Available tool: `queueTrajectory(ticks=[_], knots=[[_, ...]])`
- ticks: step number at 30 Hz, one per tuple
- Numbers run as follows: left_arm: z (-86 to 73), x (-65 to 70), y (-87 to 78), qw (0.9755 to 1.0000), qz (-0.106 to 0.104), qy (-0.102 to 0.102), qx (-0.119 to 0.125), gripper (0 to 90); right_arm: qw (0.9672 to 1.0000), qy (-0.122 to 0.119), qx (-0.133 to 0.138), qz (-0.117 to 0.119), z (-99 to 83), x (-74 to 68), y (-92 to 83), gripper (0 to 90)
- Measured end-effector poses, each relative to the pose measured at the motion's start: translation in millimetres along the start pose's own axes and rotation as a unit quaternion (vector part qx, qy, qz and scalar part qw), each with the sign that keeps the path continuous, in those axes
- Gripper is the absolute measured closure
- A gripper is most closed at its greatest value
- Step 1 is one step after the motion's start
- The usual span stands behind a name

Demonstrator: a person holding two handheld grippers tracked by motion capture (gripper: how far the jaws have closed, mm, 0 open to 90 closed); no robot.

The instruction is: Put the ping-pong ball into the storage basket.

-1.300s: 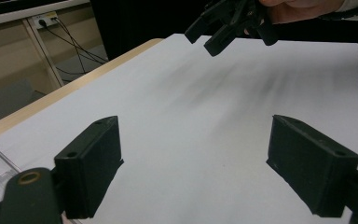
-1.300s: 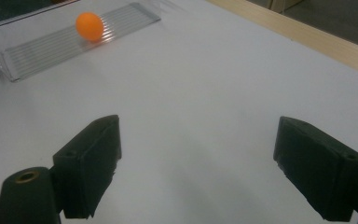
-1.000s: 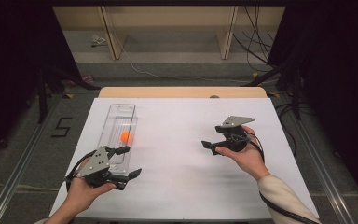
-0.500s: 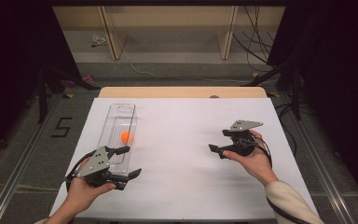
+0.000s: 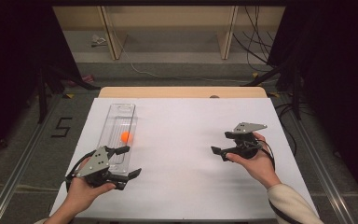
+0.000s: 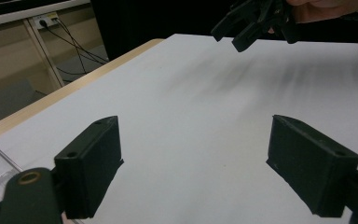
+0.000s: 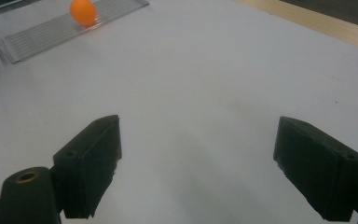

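An orange ball (image 5: 126, 136) (image 7: 83, 11) lies in a long clear plastic tray (image 5: 119, 126) (image 7: 42, 33) at the left of the white table (image 5: 186, 154). My left gripper (image 5: 129, 161) (image 6: 193, 172) is open at the tray's near end, its jaws wide over bare white surface. My right gripper (image 5: 221, 143) (image 7: 200, 172) is open over the right half of the table, jaws pointing left toward the tray with nothing between them. The right gripper (image 6: 251, 23) also appears far off in the left gripper view.
A wooden table edge (image 5: 182, 92) runs along the far side. Beyond it are shelf legs (image 5: 109, 32) and cables (image 5: 256, 42) on the floor. A "5" mark (image 5: 61, 127) is on the floor at the left.
My right gripper has drifted right and toward the near edge of the table. The left gripper and the ball have stayed put.
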State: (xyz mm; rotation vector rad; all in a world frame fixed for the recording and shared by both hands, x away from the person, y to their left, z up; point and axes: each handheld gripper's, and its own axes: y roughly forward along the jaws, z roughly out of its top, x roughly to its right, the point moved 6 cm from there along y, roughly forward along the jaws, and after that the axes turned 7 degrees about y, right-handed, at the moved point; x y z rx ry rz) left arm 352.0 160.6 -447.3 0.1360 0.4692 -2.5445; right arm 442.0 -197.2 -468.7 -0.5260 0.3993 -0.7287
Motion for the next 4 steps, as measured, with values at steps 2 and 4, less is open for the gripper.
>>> queueTrajectory(ticks=[2,4], knots=[[0.3,0.1,0.1,1.0000,0.000,0.000,0.001,17.0,1.0000,0.000,0.001,0.000,-0.1,0.0,-0.3,16.1],[0.3,-0.1,0.3,1.0000,-0.001,0.001,0.000,17.0,1.0000,0.000,0.001,0.000,0.0,-0.1,-0.6,16.1]])
